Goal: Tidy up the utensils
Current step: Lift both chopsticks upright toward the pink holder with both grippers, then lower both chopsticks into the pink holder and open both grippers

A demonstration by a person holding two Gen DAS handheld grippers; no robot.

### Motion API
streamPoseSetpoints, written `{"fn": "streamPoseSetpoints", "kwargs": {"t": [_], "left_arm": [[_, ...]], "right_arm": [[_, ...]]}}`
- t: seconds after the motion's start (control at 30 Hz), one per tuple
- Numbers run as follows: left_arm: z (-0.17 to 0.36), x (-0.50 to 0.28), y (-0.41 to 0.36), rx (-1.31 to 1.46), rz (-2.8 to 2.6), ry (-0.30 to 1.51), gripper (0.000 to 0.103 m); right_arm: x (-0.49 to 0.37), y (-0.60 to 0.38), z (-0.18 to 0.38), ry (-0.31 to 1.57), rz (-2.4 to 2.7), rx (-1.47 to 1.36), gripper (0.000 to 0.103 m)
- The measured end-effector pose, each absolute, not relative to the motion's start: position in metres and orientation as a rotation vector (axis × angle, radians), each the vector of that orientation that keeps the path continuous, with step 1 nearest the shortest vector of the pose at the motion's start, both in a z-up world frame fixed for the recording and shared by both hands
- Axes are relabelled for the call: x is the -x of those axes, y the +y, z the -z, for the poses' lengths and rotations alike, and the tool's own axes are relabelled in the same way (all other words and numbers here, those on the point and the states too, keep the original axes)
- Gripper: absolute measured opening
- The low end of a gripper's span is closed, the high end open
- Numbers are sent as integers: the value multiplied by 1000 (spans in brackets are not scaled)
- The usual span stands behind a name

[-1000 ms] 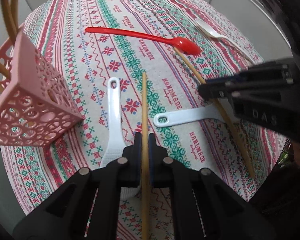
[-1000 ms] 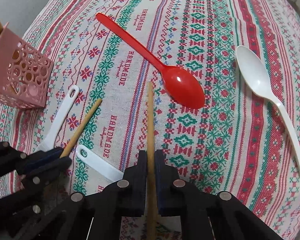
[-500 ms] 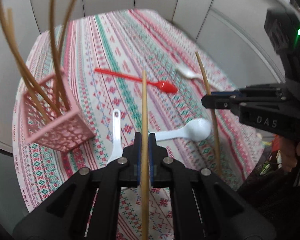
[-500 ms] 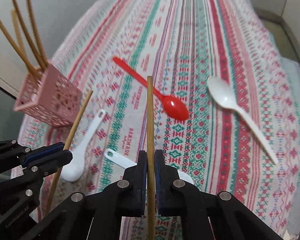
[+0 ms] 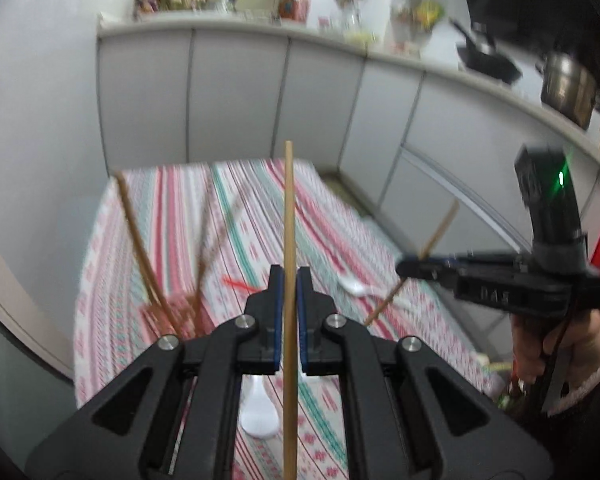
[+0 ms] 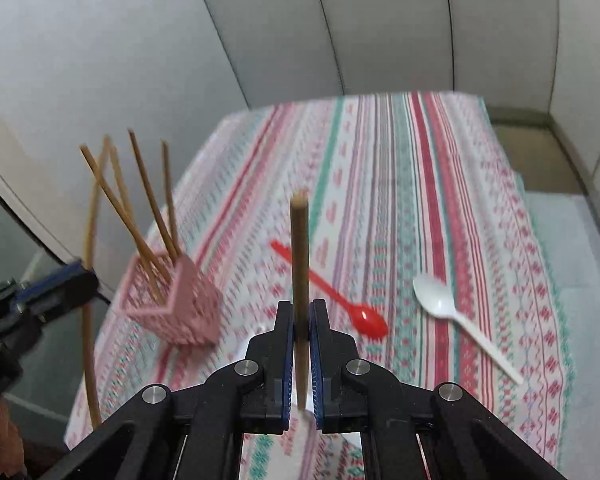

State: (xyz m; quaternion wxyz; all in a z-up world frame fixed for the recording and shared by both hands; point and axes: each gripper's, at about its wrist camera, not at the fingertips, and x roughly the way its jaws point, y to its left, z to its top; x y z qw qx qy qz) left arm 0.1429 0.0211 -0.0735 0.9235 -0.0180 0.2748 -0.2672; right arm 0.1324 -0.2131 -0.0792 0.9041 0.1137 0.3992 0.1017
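My left gripper (image 5: 288,280) is shut on a wooden chopstick (image 5: 288,208), held high above the striped tablecloth (image 5: 172,216). My right gripper (image 6: 300,316) is shut on a second chopstick (image 6: 300,248), also in the air. In each wrist view the other gripper shows with its stick: the right gripper (image 5: 404,268) at the right, the left gripper (image 6: 76,280) at the left. A pink perforated holder (image 6: 172,308) with several chopsticks stands at the table's left. A red spoon (image 6: 340,304) and a white spoon (image 6: 452,312) lie on the cloth.
Another white spoon (image 5: 258,412) lies on the cloth under my left gripper. Grey cabinet fronts (image 5: 240,92) wall the far side of the table. A counter above them carries a pot (image 5: 568,88) and a pan (image 5: 488,64). A person's hand (image 5: 540,344) grips the right tool.
Both grippers have risen well above the table, each still clamped on its chopstick, which has left the cloth. Both views have tipped upward, and the holder and spoons look smaller.
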Motion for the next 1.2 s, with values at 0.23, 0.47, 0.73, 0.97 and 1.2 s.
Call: {"fn": "streamPoseSetpoints", "kwargs": {"t": [0.23,0.47,0.73,0.97,1.2], "left_arm": [[47,-167,63,163,470,405,7],[63,-187,68,207,427,290,7],[86,-207,60,144,386,243,7],[106,-220,63,129,352,283,7],[117,-220,61,102,326,294,7]], "right_arm": [[-133,-204,59,767,-226,-258,6],[-136,-198,51,748,-241,-266,6],[-141,-192,49,745,-249,-266,6],[-147,-183,46,728,-259,-282,6],[-153,-172,40,707,-276,-297,6]]}}
